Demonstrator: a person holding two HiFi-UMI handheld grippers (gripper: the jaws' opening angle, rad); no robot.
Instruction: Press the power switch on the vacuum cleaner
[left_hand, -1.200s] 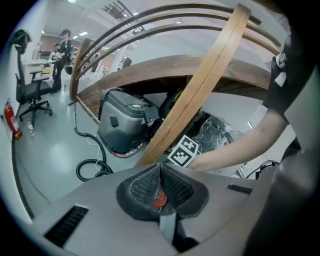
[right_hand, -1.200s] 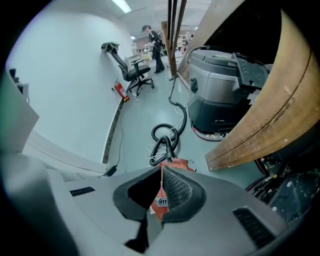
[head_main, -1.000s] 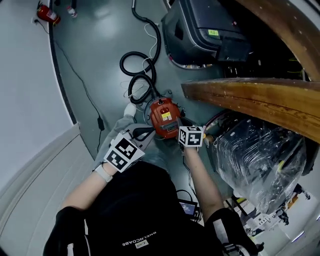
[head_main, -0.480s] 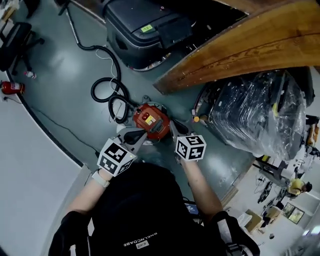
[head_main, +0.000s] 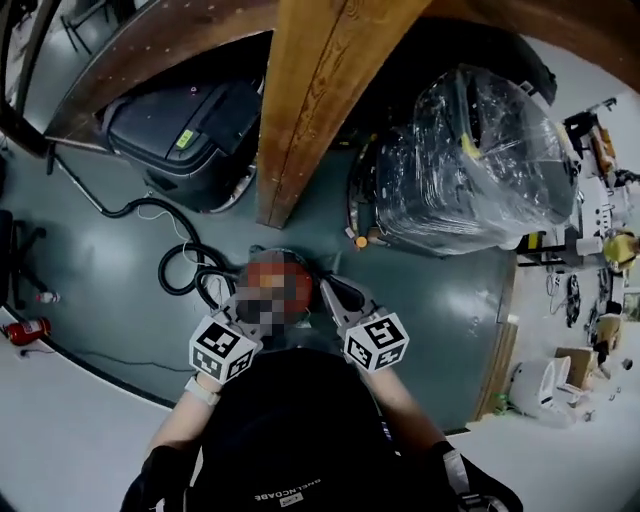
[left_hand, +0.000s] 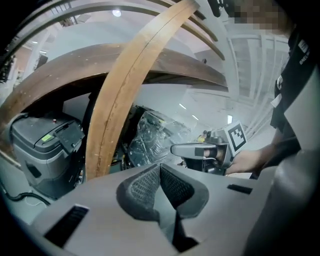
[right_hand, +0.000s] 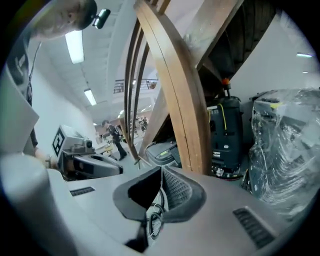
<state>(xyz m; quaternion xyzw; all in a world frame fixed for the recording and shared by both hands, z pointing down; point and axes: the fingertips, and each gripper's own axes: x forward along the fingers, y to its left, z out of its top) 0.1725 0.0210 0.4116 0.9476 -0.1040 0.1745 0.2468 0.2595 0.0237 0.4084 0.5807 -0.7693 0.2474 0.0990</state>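
Note:
The red vacuum cleaner (head_main: 298, 290) sits on the grey floor just ahead of both grippers in the head view, mostly hidden under a mosaic patch; its switch cannot be seen. Its black hose (head_main: 180, 268) loops away to the left. My left gripper (head_main: 248, 303) is held just left of the vacuum, jaws shut with nothing between them (left_hand: 161, 169). My right gripper (head_main: 330, 288) is held just right of it, also shut and empty (right_hand: 161, 172). Both gripper views look level across the room, and neither shows the vacuum's body. Each shows the other gripper (left_hand: 176, 149) (right_hand: 119, 170) alongside.
A slanted wooden beam (head_main: 310, 100) rises just beyond the vacuum. A black floor-cleaning machine (head_main: 190, 130) stands at the back left and a plastic-wrapped load (head_main: 470, 150) at the back right. A red fire extinguisher (head_main: 25, 330) lies by the white wall at left.
The head view has swung round and pulled back from the vacuum. Both grippers have come up and away from the vacuum's top, where the right one was a second ago.

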